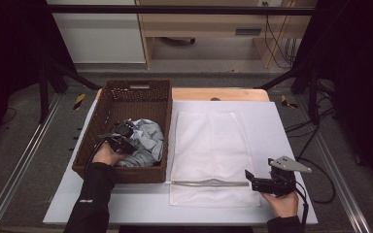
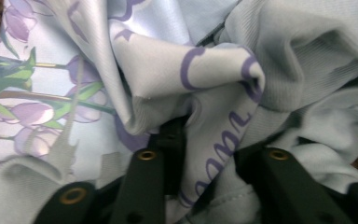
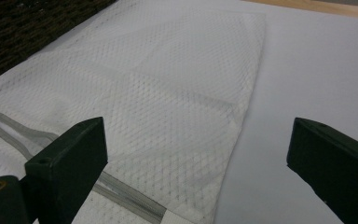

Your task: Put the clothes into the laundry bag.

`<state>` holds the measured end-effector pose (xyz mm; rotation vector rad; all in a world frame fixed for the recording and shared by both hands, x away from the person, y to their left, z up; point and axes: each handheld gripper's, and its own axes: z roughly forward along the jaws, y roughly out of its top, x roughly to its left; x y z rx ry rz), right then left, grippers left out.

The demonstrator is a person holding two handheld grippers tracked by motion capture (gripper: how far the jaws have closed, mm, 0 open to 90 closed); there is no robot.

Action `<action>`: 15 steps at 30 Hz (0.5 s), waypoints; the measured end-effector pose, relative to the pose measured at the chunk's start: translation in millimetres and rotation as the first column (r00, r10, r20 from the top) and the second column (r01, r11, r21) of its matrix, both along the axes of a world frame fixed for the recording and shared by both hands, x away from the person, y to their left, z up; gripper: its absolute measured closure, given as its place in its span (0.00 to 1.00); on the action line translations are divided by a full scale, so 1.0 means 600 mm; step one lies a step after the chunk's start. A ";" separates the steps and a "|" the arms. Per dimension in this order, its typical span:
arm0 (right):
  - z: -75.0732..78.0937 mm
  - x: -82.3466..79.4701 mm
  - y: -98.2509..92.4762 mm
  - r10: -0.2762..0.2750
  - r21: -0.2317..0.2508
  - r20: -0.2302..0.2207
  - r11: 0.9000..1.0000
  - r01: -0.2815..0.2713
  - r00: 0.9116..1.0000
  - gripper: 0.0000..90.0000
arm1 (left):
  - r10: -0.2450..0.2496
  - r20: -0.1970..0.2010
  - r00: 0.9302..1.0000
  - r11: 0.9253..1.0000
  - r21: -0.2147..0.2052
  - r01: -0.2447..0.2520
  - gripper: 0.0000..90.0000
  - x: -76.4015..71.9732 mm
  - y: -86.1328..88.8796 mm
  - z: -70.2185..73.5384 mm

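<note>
A brown wicker basket (image 1: 136,83) on the left holds crumpled pale-blue clothing (image 1: 148,141) with a purple flower print. My left gripper (image 1: 119,136) reaches into that pile. In the left gripper view its jaws (image 2: 209,154) stand close together, pinching a fold of the printed cloth (image 2: 214,93). A flat white mesh laundry bag (image 1: 209,141) lies to the right of the basket, its zipper (image 1: 209,183) along the near end. My right gripper (image 1: 248,177) rests by the bag's near right corner, open. Between its jaws (image 3: 198,149) I see the bag's mesh (image 3: 168,93) and nothing held.
A white mat (image 1: 277,131) covers the wooden table (image 1: 223,93). The basket's wall (image 3: 23,32) borders the bag on its left side. Dark frame posts and cables stand on the floor beyond the table's right edge.
</note>
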<state>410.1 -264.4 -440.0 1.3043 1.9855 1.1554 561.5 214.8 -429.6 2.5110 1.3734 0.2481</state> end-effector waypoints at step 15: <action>0.003 -0.002 -0.009 -0.006 0.011 0.008 1.000 0.006 1.000 0.07 | 0.066 0.302 0.951 0.984 -0.176 -0.012 0.86 -0.029 0.021 0.054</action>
